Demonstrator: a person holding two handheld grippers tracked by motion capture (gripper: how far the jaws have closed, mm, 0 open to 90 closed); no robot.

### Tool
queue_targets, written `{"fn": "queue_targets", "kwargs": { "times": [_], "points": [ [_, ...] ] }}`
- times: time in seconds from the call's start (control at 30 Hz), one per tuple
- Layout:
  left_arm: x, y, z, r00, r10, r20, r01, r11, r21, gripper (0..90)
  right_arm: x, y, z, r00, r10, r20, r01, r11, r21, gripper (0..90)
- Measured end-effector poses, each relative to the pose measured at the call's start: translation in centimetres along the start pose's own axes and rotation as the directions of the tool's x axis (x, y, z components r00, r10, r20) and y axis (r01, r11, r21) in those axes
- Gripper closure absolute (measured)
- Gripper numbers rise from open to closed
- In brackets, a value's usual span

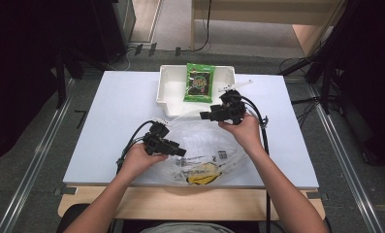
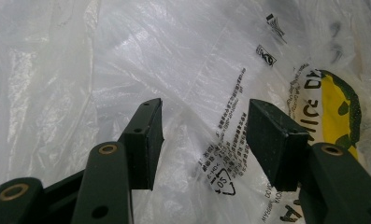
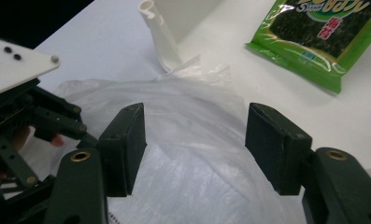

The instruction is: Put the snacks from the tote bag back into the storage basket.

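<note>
Here, both tools spread over plastic bag (image 1: 200, 150), white bin (image 1: 168, 92), green packet (image 1: 199, 82) beyond.

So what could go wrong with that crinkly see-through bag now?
1. The clear plastic bag is thin and crumpled, so the open left hand-held gripper might pinch both layers, or slip off.
2. The bag's far edge lies against the white bin; tugging could shift the bin.
3. The green snack packet leans over the bin's near rim and might slide out.
</note>
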State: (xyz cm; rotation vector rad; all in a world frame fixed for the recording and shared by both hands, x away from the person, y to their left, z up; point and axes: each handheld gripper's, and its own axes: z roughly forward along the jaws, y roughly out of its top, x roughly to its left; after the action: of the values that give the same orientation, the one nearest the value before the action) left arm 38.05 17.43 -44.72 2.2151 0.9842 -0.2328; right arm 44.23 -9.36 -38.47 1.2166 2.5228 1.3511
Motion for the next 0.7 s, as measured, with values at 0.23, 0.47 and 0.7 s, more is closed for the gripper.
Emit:
{"fn": "queue_targets", "kwargs": {
  "times": [0.23, 0.47, 0.7],
  "points": [
    [0.0, 0.0, -0.1, 1.0000, 0.000, -0.005, 0.000, 1.0000, -0.007, 46.8, 1.2, -1.2, -0.4, 0.9997, -0.023, -0.012, 0.023, 1.000, 0.005, 39.8],
    [0.0, 0.0, -0.1, 1.0000, -0.003, 0.000, 0.003, 0.9999, -0.015, 46.9, 2.2, -2.5, -0.6, 0.9981, -0.042, -0.045, 0.043, 0.999, 0.012, 40.7],
    [0.0, 0.0, -0.1, 1.0000, 0.005, -0.002, -0.005, 0.9999, -0.010, 46.9, 3.0, -3.8, -0.8, 0.9975, -0.054, -0.045, 0.054, 0.999, 0.007, 40.7]
  ]
}}
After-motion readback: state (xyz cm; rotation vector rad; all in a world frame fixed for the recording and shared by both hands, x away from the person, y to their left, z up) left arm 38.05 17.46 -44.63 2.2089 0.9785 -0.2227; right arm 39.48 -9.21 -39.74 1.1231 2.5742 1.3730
